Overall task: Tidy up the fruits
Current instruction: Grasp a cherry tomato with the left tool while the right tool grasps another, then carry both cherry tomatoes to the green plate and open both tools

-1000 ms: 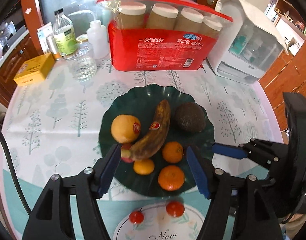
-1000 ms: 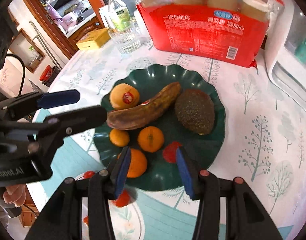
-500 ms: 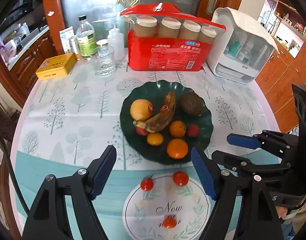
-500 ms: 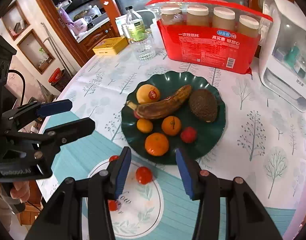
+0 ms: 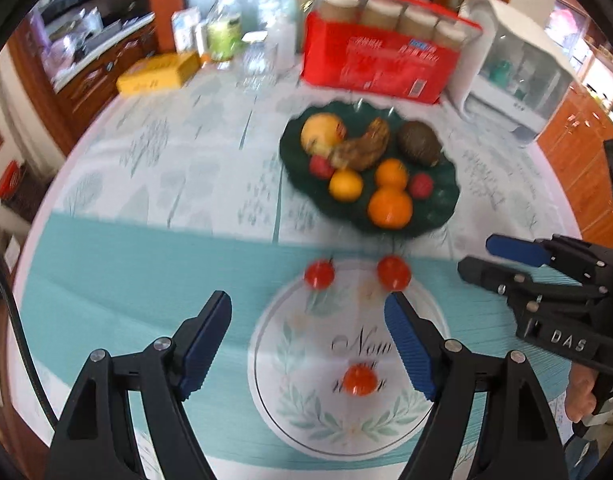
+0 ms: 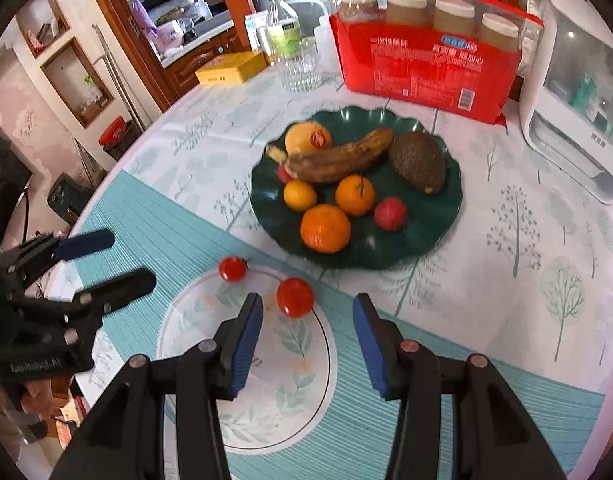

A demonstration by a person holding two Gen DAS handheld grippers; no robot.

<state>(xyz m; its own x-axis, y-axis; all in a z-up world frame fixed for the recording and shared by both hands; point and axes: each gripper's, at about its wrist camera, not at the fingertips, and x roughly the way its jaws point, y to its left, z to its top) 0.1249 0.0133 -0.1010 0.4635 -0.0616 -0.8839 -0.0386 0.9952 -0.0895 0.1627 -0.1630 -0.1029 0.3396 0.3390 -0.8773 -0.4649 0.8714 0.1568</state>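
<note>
A dark green plate holds a brown banana, an avocado, a yellow fruit with a sticker, three oranges and red fruits; the plate also shows in the left wrist view. Three small tomatoes lie loose on the tablecloth: two near the plate and one closer to me. My left gripper is open and empty above the near tomato. My right gripper is open and empty, just behind a tomato.
A red pack of paper cups, a white appliance, a glass, a bottle and a yellow box stand at the back of the round table. The table edge curves at left and right.
Both grippers have pulled back and up from the plate toward the table's near side. A red fruit now lies on the plate where the right gripper was. Both stay open.
</note>
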